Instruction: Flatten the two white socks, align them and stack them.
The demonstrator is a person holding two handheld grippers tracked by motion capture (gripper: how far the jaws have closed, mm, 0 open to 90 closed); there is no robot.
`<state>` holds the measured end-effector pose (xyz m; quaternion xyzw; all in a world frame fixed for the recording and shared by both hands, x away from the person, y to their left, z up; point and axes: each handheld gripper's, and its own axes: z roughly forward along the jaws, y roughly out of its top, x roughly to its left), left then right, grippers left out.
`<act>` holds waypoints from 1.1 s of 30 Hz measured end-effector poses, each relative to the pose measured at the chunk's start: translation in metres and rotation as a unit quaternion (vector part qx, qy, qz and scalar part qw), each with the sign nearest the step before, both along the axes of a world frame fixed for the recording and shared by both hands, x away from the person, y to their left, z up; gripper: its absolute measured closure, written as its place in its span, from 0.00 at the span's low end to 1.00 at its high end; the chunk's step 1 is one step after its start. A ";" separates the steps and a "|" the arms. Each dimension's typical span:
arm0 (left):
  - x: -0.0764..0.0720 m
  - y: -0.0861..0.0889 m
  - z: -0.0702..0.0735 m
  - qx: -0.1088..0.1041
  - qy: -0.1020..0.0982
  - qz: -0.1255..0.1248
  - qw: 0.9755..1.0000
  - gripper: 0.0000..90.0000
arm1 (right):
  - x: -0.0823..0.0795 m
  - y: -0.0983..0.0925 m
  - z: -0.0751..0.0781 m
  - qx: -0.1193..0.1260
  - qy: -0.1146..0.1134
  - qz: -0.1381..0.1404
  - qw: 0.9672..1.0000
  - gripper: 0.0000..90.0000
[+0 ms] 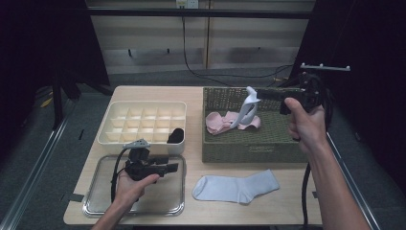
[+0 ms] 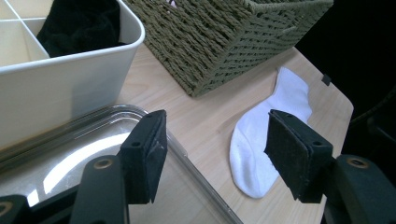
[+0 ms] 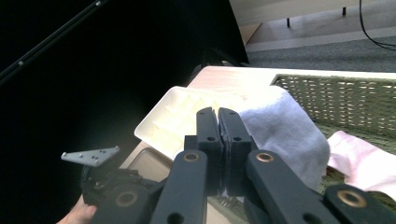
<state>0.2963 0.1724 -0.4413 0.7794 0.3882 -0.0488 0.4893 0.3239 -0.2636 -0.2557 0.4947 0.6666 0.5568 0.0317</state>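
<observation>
My right gripper (image 1: 253, 93) is shut on a white sock (image 1: 249, 109) that hangs from its jaws above the woven basket (image 1: 253, 151). In the right gripper view the jaws (image 3: 218, 114) are pressed together, with the sock's cloth (image 3: 285, 130) bunched just past them. Pink socks (image 1: 230, 122) lie in the basket, and one pink sock (image 3: 359, 158) sits below the held one. My left gripper (image 1: 173, 167) hovers over the metal tray (image 1: 100, 201), open, with nothing between its pads (image 2: 215, 154). A second white sock (image 1: 237, 188) lies flat on the table, beyond the open jaws (image 2: 271, 140).
A cream divided box (image 1: 143, 122) stands behind the tray, with a black sock (image 1: 175, 135) in its front right compartment. The box wall (image 2: 70, 79) and the basket corner (image 2: 224, 42) are close ahead of my left gripper. The table's right edge is near the basket.
</observation>
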 end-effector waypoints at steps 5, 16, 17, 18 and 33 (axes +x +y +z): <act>0.002 -0.003 0.001 -0.001 0.000 -0.003 1.000 0.43 | -0.006 0.004 -0.006 0.009 -0.002 0.008 1.000 0.98; 0.003 -0.012 0.008 -0.003 -0.010 -0.005 1.000 0.39 | -0.026 0.020 -0.002 0.020 -0.020 0.038 0.999 0.98; 0.003 -0.012 0.009 -0.002 -0.011 -0.006 1.000 0.38 | -0.028 0.022 -0.002 0.020 -0.021 0.042 0.999 0.98; 0.003 -0.013 0.009 -0.006 -0.010 -0.004 1.000 0.38 | -0.030 0.024 -0.003 0.021 -0.023 0.043 0.999 0.98; 0.000 -0.011 0.007 -0.006 -0.011 -0.008 1.000 0.38 | -0.050 0.054 -0.033 0.028 -0.010 0.089 0.996 0.98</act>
